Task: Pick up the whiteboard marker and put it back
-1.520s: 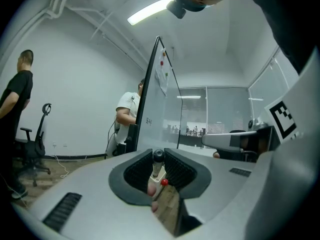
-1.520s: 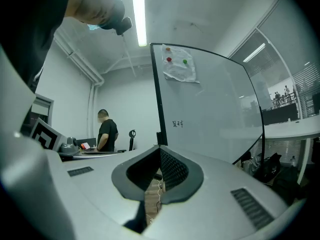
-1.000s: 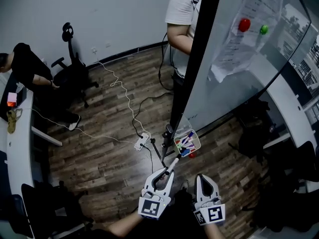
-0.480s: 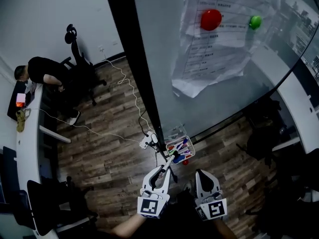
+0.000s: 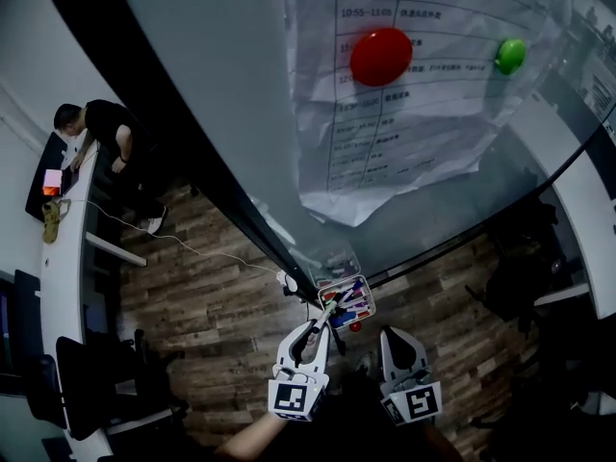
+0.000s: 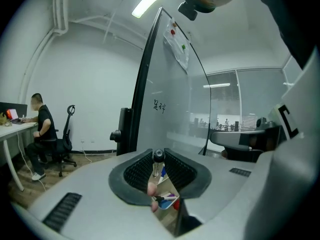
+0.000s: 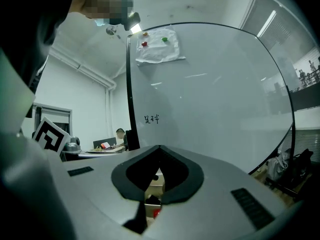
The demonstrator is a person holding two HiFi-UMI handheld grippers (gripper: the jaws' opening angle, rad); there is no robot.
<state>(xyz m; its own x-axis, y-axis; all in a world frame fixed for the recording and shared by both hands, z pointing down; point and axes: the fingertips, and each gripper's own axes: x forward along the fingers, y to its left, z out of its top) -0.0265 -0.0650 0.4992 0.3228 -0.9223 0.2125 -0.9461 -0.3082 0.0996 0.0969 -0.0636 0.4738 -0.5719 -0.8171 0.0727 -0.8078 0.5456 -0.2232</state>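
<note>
In the head view my left gripper (image 5: pixel 319 325) is shut on a whiteboard marker (image 5: pixel 328 313), whose tip points at a small clear basket (image 5: pixel 358 283) of coloured markers hanging at the foot of the whiteboard (image 5: pixel 221 85). In the left gripper view the marker (image 6: pixel 157 168) stands between the ribbed pads of the left gripper (image 6: pixel 158 157), black end up, with the basket (image 6: pixel 168 200) showing below. My right gripper (image 5: pixel 396 341) hangs beside it, shut and empty. In the right gripper view its jaws (image 7: pixel 159 150) meet in front of the whiteboard (image 7: pixel 210 94).
A printed sheet (image 5: pixel 423 123) is pinned to the board by a red magnet (image 5: pixel 381 56) and a green magnet (image 5: pixel 510 56). A person (image 5: pixel 96 128) sits at a long white desk (image 5: pixel 63 258) on the left. A cable (image 5: pixel 192 248) crosses the wooden floor.
The head view has closed in on the whiteboard, which now fills most of the frame. The left gripper's marker has come nearer the basket. Both grippers keep their state.
</note>
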